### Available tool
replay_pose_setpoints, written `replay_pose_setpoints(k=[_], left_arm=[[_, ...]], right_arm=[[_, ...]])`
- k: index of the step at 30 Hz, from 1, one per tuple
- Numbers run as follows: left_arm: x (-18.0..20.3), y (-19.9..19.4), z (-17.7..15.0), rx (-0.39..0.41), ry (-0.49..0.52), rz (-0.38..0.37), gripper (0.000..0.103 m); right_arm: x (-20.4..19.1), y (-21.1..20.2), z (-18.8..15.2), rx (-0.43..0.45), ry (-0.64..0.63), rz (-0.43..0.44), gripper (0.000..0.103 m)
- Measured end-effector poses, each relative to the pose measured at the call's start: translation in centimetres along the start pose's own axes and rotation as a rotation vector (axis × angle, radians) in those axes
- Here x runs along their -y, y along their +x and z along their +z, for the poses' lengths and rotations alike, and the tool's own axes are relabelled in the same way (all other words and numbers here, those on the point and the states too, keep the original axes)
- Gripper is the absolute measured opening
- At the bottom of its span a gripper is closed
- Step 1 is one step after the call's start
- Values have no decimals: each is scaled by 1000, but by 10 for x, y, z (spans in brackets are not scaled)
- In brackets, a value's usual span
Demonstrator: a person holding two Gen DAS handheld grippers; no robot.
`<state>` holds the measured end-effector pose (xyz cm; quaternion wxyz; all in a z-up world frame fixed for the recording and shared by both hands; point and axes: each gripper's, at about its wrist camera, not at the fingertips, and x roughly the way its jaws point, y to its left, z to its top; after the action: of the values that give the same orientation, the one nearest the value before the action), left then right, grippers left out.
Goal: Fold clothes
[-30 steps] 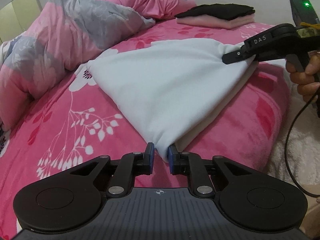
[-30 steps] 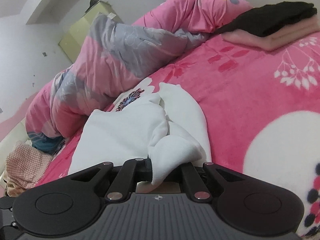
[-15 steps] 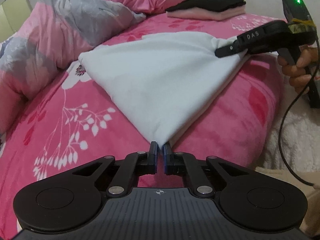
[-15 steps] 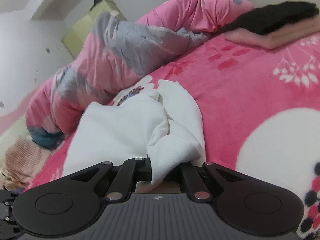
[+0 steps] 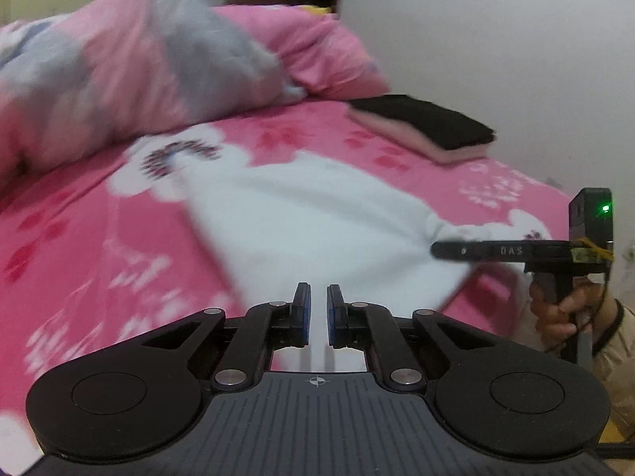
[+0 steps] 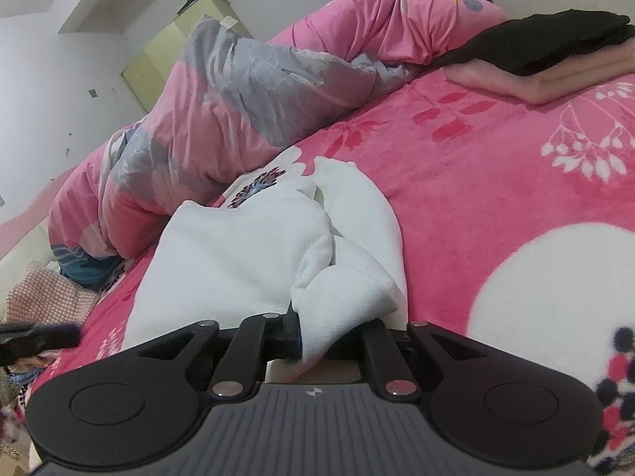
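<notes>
On pink bed, white garment

The left wrist view is motion-blurred across the quilt, the bedspread and the near edge of the white garment, so where that edge meets the left gripper cannot be told. In the right wrist view bunched cloth covers the right gripper fingertips, hiding whether the pads press it. A dark blurred shape is cut off at that view's left edge, and the black garment on the folded pile runs out of frame.
</notes>
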<state>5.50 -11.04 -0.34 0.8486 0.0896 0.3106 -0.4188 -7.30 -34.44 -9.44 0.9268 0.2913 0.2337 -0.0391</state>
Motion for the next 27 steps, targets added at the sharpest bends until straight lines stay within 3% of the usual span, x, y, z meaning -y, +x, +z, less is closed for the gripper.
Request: replay_pose_setpoints(k=[5, 10, 13, 17, 24, 27], left_arm=[[-2, 51, -6, -69, -34, -66, 7], [-13, 65, -18, -90, -75, -100, 7], [-22, 66, -20, -86, -102, -131, 8], [-27, 67, -24, -74, -112, -160, 8], [-33, 73, -25, -59, -120, -206, 8], [-34, 75, -26, -53, -128, -217, 8]], right_arm=[[8, -38, 8, -6, -28, -10, 33], [9, -57, 47, 26, -66, -6, 34], [7, -28, 86, 8, -22, 38, 34], [-9, 48, 125, -120, -35, 75, 34], [-25, 147, 143, -319, -114, 47, 31], [-29, 164, 141, -356, -147, 34, 11]])
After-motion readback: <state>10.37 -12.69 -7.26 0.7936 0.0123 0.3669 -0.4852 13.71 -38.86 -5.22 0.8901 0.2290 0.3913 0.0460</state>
